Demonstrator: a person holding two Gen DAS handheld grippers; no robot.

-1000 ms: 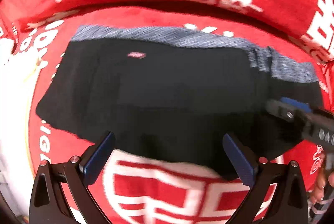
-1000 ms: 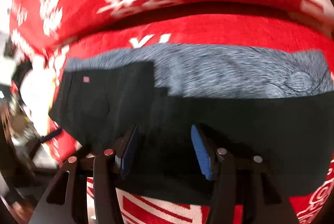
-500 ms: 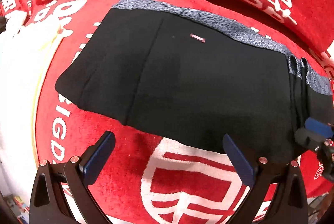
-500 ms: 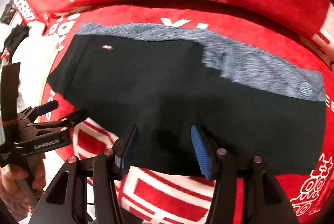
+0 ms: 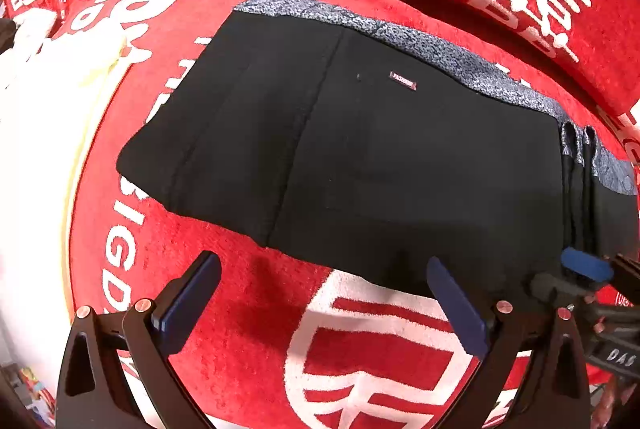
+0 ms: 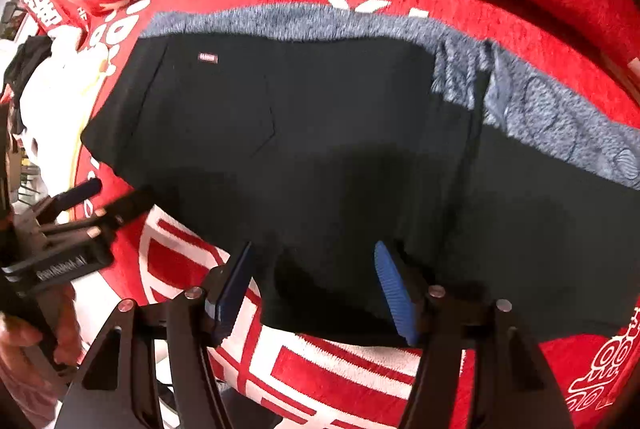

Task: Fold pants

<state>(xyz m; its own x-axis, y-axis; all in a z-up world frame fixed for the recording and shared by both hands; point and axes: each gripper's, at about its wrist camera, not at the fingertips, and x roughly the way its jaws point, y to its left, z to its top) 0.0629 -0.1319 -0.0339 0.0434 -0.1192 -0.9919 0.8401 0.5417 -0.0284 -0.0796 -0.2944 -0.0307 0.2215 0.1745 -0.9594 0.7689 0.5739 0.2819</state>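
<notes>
We hold the left hand-held gripper [image 5: 322,303] released, its blue pads spread wide above the red blanket [image 5: 248,309], just short of the near hem of the black pants [image 5: 360,157]. Our right hand-held gripper [image 6: 314,287] hangs unclenched too, grasping nothing, its pads [image 6: 394,295] over the pants' near edge. The pants lie folded flat across the blanket, their grey patterned lining [image 6: 560,117] showing along the far side, a small label [image 5: 403,81] facing up.

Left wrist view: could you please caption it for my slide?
Folded black pants lie on a red blanket; open left tongs hover nearby.
</notes>
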